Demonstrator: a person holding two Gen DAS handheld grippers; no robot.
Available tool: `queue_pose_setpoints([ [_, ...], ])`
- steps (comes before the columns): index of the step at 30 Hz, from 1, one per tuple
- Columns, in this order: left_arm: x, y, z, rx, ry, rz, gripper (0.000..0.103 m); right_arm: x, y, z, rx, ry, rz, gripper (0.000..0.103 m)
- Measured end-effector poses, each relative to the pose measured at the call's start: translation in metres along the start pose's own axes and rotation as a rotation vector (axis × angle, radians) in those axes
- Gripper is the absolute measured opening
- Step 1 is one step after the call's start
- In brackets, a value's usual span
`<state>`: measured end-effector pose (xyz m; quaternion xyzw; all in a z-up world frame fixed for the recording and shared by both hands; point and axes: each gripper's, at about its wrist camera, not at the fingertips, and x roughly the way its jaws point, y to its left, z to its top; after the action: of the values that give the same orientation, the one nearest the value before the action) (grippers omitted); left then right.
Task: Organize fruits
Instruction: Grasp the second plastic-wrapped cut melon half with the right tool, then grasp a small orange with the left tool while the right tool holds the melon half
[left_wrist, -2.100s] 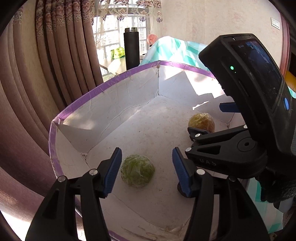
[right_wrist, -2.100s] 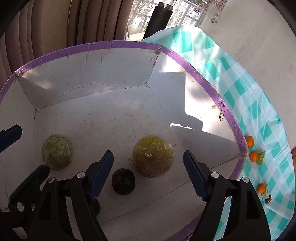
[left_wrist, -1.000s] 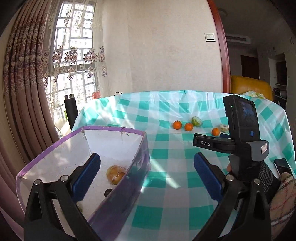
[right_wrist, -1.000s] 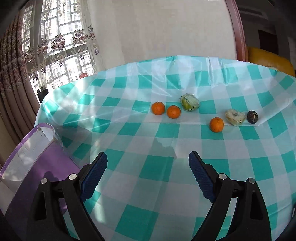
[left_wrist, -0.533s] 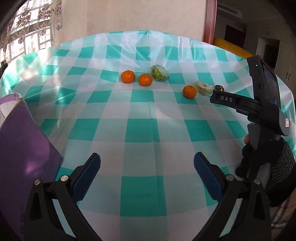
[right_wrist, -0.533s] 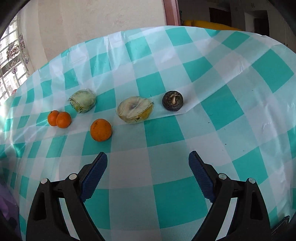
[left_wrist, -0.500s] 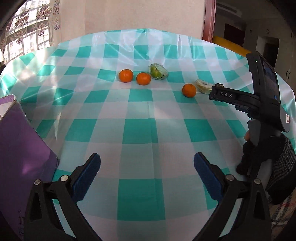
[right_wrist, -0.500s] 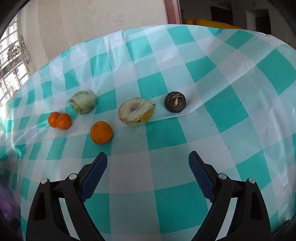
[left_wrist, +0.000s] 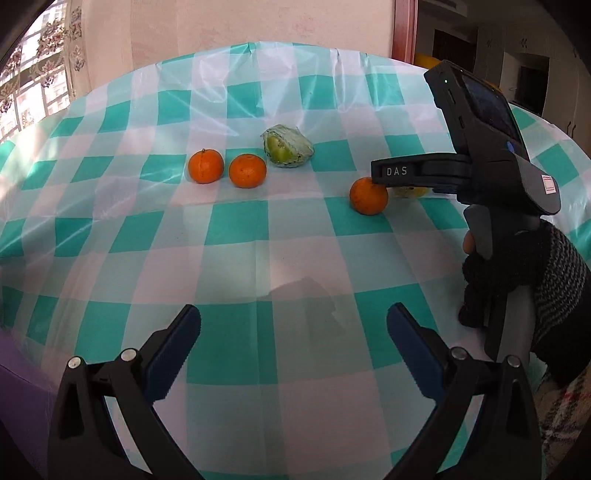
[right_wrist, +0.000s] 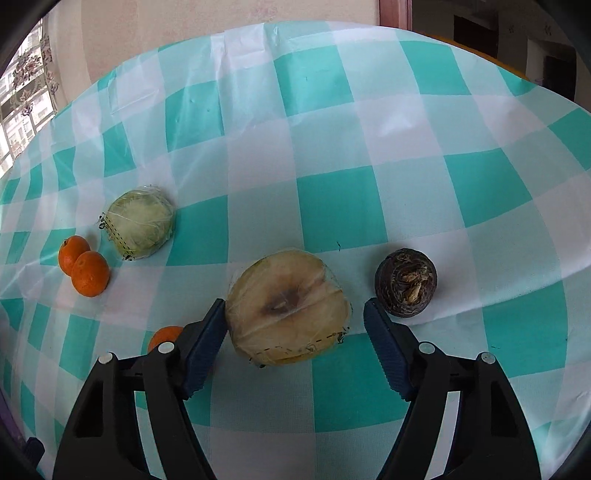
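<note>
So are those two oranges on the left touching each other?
Apart: the left wrist view shows tablecloth between the two oranges; the right wrist view only overlaps them.

In the right wrist view, the left finger hides most of one orange (right_wrist: 162, 335). In the left wrist view, the right claw (left_wrist: 417, 173) covers the yellow wrapped fruit (left_wrist: 410, 192).

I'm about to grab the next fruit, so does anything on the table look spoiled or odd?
Yes. The wrapped halved fruit between the right gripper's open fingers has a brown, discoloured centre on its cut face. The dark round fruit beside it looks shrivelled and wrinkled.
</note>
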<state>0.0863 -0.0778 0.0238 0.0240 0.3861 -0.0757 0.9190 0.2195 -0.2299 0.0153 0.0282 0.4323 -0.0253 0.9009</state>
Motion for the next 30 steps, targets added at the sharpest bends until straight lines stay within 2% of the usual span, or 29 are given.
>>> queue_pose_setpoints([
  [3,0.014,-0.01,0.016,0.023,0.002,-0.019,0.101,0.002,-0.004,0.002,0.016,0.001,0.018,0.069],
  [4,0.019,-0.014,0.021,0.031,0.003,-0.024,0.101,0.001,-0.004,0.002,0.009,-0.005,0.028,0.066],
  [5,0.024,-0.017,0.025,0.039,0.005,-0.031,0.101,0.0,-0.002,0.002,-0.001,-0.012,0.03,0.059],
  [8,0.039,-0.028,0.041,0.066,0.004,-0.05,0.101,-0.002,-0.007,0.002,0.032,-0.023,0.069,0.058],
  [10,0.047,-0.03,0.05,0.062,0.001,-0.102,0.098,0.001,-0.027,0.005,0.115,-0.038,0.134,0.058],
  [12,0.059,-0.031,0.059,0.064,0.023,-0.092,0.088,0.0,-0.036,0.004,0.157,-0.049,0.175,0.058],
  [15,0.073,-0.03,0.071,0.054,0.042,-0.126,0.082,0.0,-0.038,0.003,0.155,-0.049,0.196,0.058],
  [18,0.083,-0.035,0.082,0.073,0.035,-0.123,0.082,0.001,-0.045,0.002,0.191,-0.058,0.224,0.058],
  [23,0.1,-0.046,0.095,0.101,0.06,-0.171,0.08,-0.004,-0.061,-0.003,0.209,-0.063,0.22,0.058],
  [25,0.106,-0.052,0.095,0.127,0.088,-0.178,0.068,-0.003,-0.059,-0.003,0.212,-0.065,0.211,0.058],
  [27,0.106,-0.055,0.096,0.139,0.087,-0.155,0.047,-0.003,-0.059,-0.003,0.215,-0.065,0.204,0.058],
  [29,0.104,-0.055,0.095,0.134,0.081,-0.169,0.036,-0.002,-0.055,-0.001,0.211,-0.065,0.192,0.058],
  [30,0.103,-0.052,0.095,0.112,0.08,-0.174,0.035,-0.002,-0.053,-0.001,0.208,-0.067,0.182,0.058],
])
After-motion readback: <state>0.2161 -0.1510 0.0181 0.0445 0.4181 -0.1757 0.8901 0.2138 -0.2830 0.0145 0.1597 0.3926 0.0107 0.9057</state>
